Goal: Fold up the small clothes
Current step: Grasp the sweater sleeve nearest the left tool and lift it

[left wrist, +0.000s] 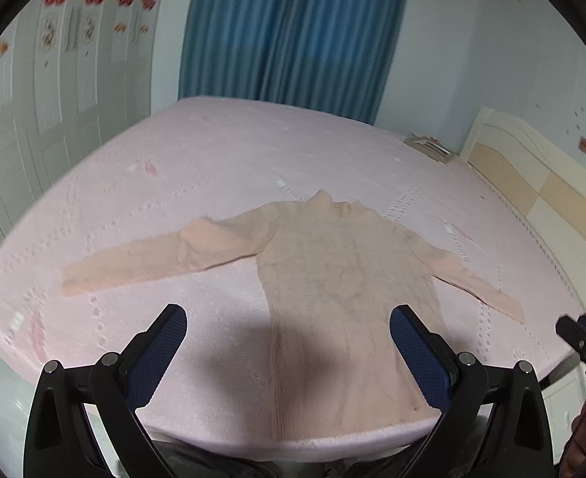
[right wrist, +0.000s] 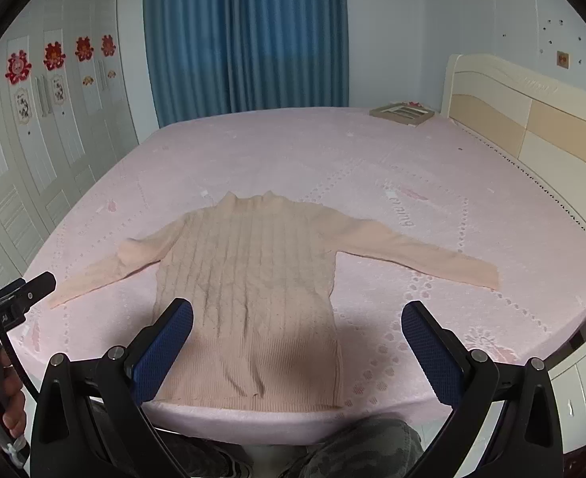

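Note:
A small peach knitted sweater (left wrist: 332, 279) lies flat on the pink bed (left wrist: 213, 159), collar away from me, hem at the near edge, both sleeves spread out sideways. It also shows in the right wrist view (right wrist: 249, 279). My left gripper (left wrist: 289, 318) is open and empty, held above the near edge over the sweater's lower left side. My right gripper (right wrist: 296, 314) is open and empty, above the sweater's lower right part. The right gripper's tip (left wrist: 571, 330) shows at the edge of the left wrist view, and the left gripper's tip (right wrist: 34, 286) in the right wrist view.
A flat framed object (right wrist: 404, 113) lies at the bed's far right corner by the cream headboard (right wrist: 532, 119). Blue curtains (right wrist: 245, 36) hang behind the bed. White wardrobes (right wrist: 34, 139) stand on the left. My knees (right wrist: 352, 450) are at the bed's near edge.

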{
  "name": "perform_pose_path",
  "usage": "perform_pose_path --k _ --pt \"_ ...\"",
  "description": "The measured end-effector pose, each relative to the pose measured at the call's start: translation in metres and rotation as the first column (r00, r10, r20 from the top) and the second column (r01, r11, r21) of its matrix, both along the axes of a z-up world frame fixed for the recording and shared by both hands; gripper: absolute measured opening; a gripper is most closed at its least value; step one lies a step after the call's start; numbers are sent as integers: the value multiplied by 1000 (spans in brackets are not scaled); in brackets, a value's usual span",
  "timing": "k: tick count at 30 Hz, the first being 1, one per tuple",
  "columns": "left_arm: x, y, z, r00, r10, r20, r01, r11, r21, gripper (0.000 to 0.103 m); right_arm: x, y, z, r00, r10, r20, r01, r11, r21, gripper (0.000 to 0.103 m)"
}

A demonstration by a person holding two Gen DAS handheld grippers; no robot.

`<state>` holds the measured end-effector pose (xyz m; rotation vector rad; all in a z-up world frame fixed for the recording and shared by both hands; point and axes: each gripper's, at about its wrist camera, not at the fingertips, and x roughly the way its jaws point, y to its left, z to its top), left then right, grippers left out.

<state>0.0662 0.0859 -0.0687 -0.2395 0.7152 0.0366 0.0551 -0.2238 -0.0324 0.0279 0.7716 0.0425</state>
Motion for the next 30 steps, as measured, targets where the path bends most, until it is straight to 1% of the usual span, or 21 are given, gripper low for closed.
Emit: perform_pose_path --k 3,5,6,7,8,10,11,13,15,17,19,20,21,22,23,25,26,27,28,29,30 --pt "11 29 -37 999 47 -27 -49 996 -69 102 12 6 -25 999 32 -20 -32 999 -1 103" --pt "21 47 -65 997 35 -73 -45 989 -138 101 17 9 -40 999 32 -7 -32 999 -11 103" --pt "27 59 -80 994 45 -99 -62 983 -170 94 21 12 -49 1000 24 -4 -24 999 -23 103" --pt "30 70 -92 991 69 -114 -90 978 -189 90 25 14 -58 1000 4 -6 -4 999 -44 102" --pt "34 88 -108 985 113 -133 -139 968 -209 87 30 16 -65 1000 -22 -9 22 998 -59 102" --pt "38 113 -126 974 167 -152 -201 949 -242 87 39 16 -78 999 -38 -29 36 998 -53 102" --pt "41 134 -138 964 209 -166 -248 931 -269 87 43 16 -83 998 -34 -45 32 999 -39 102" --pt "43 161 -151 948 261 -184 -307 904 -298 87 54 14 -96 996 -27 -81 27 1000 4 99" --pt "46 192 -163 929 316 -194 -365 870 -332 87 67 14 -108 993 -28 -114 32 999 36 97" --pt "49 221 -173 910 364 -200 -413 835 -362 87 79 16 -119 989 -28 -146 37 998 60 96" --pt "54 241 -181 899 384 -211 -437 814 -383 87 93 19 -128 985 -33 -170 47 996 75 95" --pt "55 252 -187 891 399 -217 -454 797 -398 87 100 22 -131 984 -34 -175 49 995 82 95" --pt "57 263 -194 881 419 -220 -473 773 -424 85 109 26 -134 983 -35 -179 50 995 85 95" --pt "58 274 -199 877 432 -209 -478 747 -462 85 116 29 -136 983 -34 -182 50 995 86 95" --pt "60 283 -201 876 443 -194 -477 727 -494 85 123 34 -137 983 -32 -182 49 995 87 95" --pt "63 299 -207 859 483 -167 -488 679 -549 85 137 43 -138 985 -21 -174 39 994 106 95" --pt "67 307 -211 843 509 -171 -507 651 -564 82 143 46 -138 985 -18 -171 38 993 114 95" --pt "69 310 -214 833 524 -176 -523 643 -560 77 153 51 -138 985 -17 -169 39 992 124 95" --pt "72 311 -215 822 539 -183 -541 641 -545 74 161 55 -139 986 -13 -163 35 991 132 95" --pt "77 312 -213 805 561 -193 -572 649 -501 60 169 60 -138 988 -8 -154 30 989 142 95" --pt "80 312 -214 795 573 -200 -591 656 -470 38 177 64 -138 990 -2 -144 24 988 151 95"
